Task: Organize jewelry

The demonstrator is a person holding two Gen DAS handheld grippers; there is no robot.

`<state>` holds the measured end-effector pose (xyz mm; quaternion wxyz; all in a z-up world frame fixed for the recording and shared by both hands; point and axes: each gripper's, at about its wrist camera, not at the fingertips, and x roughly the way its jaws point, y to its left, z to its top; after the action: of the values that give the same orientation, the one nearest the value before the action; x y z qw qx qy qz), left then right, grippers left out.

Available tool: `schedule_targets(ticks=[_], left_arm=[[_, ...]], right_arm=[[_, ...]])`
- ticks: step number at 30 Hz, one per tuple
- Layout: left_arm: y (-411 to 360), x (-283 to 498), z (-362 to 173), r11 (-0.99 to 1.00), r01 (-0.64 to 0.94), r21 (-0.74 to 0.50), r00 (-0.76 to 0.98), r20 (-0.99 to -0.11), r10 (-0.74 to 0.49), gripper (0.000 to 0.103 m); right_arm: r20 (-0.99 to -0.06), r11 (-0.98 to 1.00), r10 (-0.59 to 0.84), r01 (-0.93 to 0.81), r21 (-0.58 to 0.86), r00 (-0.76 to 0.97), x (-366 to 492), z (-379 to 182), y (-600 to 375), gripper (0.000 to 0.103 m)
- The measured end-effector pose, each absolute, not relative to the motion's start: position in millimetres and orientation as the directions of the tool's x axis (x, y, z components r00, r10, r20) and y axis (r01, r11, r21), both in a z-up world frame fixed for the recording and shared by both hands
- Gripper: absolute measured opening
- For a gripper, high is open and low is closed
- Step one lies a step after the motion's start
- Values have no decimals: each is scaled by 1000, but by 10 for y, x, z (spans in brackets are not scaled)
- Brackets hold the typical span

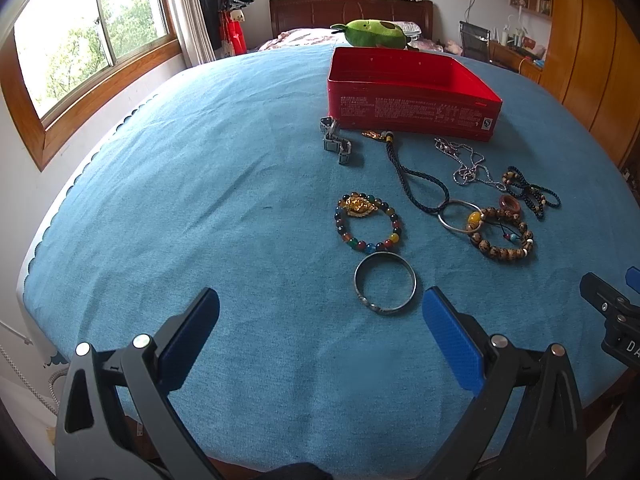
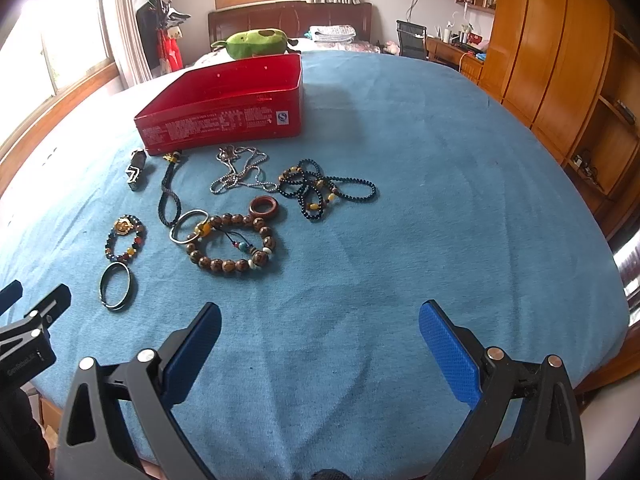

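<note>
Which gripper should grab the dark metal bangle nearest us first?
Left. The left gripper is open with the dark metal bangle lying just ahead, slightly right of its centre line. From the right gripper, also open, the bangle sits far off to its left, beyond the finger.

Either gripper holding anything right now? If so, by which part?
Nothing held. Left gripper and right gripper are both open above the blue cloth; the dark metal bangle lies untouched ahead.

The red box [image 2: 224, 120] bears an "S" mark sticker beside white print too small to read.
</note>
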<state>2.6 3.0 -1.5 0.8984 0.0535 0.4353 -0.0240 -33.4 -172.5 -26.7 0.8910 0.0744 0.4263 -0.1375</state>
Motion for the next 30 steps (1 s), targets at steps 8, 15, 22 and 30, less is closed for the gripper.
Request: schedule_targets(ticks=[8, 15, 22, 30], left_arm=[[126, 80, -47, 995, 79, 67, 616, -788, 4, 100], [306, 272, -70, 997, 73, -9, 580, -813, -50, 100], [436, 761, -28, 992, 86, -92, 542, -831, -124, 100], [274, 1653, -106, 994, 64, -88, 467, -877, -108, 99]], right_arm=[[-765, 959, -188, 285, -6, 617, -297, -223, -1761, 99], [-785, 978, -48, 189, 89, 618, -110, -222, -1958, 99], [-788, 963, 61, 172, 208, 613, 144, -241, -2242, 99], [-803, 956, 105, 162, 244, 586, 513, -250, -2441, 83]])
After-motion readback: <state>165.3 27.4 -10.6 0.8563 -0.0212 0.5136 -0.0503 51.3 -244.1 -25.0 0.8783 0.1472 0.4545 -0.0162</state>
